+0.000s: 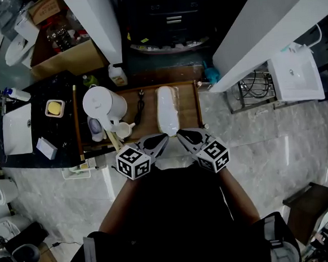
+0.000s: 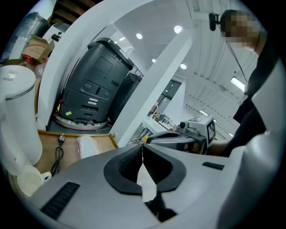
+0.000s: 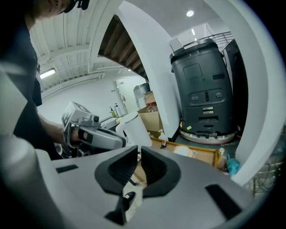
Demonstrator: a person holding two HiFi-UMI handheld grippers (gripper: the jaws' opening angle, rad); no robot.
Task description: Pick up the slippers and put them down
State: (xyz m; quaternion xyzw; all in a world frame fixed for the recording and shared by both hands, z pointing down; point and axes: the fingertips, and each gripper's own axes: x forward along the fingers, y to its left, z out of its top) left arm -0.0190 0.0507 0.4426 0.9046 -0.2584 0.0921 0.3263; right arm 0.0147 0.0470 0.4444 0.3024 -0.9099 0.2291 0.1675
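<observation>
Here left gripper point(image 1: 164, 137) and right gripper point(image 1: 180, 133), jaws together, face the slippers point(image 1: 167, 116).

Ceiling spotlights point(image 2: 139, 36) shining down into an evenly bright room, pale marble floor point(image 1: 278, 147) glowing softly (no harsh glare), the person's dark torso point(image 1: 176, 211) sinking into near black, fisheye lenses bending the white pillars point(image 3: 152, 80) hard, black vignette closing round every corner, detail reading sharp at centre.

The white, soft-looking slippers point(image 1: 167, 115) showed as one long, pale, rounded bundle. They lay flat on the right part of the brown wooden tray point(image 1: 188, 112). Their length ran away from the person, just beside a black cord point(image 1: 138, 110).
</observation>
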